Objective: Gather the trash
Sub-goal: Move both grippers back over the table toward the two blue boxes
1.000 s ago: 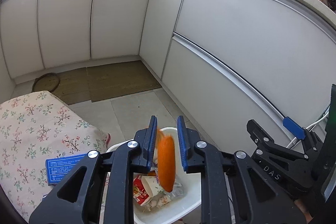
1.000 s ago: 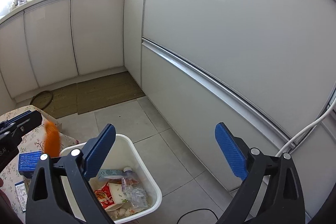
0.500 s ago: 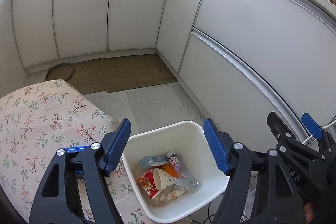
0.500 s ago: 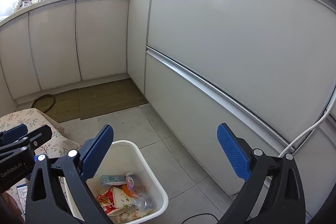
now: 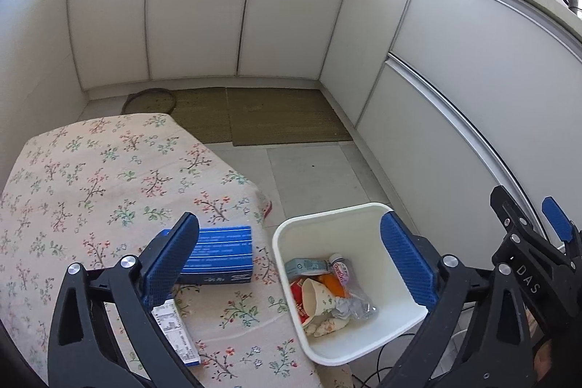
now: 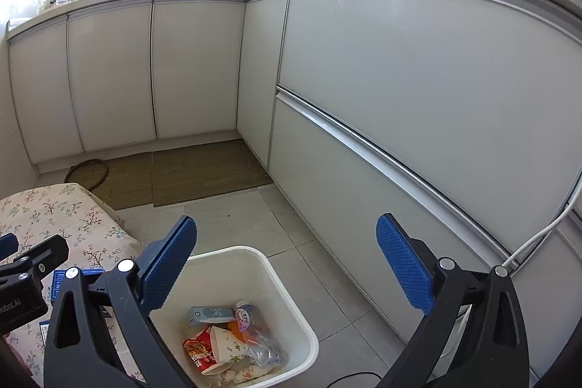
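The white bin [image 5: 349,282] stands on the tiled floor [image 5: 316,170], hard against the edge of the table with the floral cloth [image 5: 91,177]. In it lies the trash: a paper cup [image 5: 320,295] on its side in the middle, a red wrapper [image 5: 297,297] at its nine o'clock, a small carton [image 5: 303,266] at eleven, an orange piece [image 5: 333,282] and a small bottle [image 5: 340,270] at one, crumpled clear plastic [image 5: 351,308] at four. The left gripper [image 5: 289,260] hangs over the bin's left rim, its jaws opening wide with nothing between the pads. A blue box [image 5: 218,255] lies on the cloth at the bin's nine o'clock, a white printed slip [image 5: 176,333] at seven. The right gripper [image 6: 287,264] hovers over the bin's far rim, jaws spread and empty. White cabinets [image 6: 400,79] stand at twelve and three.
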Tool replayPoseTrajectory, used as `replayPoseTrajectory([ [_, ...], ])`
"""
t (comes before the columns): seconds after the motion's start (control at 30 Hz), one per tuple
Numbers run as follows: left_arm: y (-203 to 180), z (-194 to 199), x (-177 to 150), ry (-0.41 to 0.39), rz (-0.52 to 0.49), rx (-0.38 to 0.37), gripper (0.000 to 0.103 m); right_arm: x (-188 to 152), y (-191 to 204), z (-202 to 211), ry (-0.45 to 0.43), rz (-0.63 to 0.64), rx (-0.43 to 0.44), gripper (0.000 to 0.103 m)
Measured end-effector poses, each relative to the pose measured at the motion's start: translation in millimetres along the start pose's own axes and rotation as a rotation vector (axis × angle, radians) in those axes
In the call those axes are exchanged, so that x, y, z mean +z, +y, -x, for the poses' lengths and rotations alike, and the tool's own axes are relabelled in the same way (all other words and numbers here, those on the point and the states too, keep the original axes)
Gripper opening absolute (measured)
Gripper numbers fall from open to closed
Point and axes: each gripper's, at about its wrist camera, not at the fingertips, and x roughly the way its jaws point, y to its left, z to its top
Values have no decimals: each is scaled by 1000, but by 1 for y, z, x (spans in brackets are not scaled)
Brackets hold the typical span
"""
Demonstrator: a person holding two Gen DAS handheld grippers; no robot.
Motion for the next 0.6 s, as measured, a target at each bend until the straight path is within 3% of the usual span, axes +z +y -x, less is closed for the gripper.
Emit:
replayPoseTrajectory([
  [0.27,64,-12,-14,185,89,101,96,1,39,5,19,47,70,96],
  [0.6,129,-58,-69,470,227,123,96,3,78,9,49,77,158,96],
])
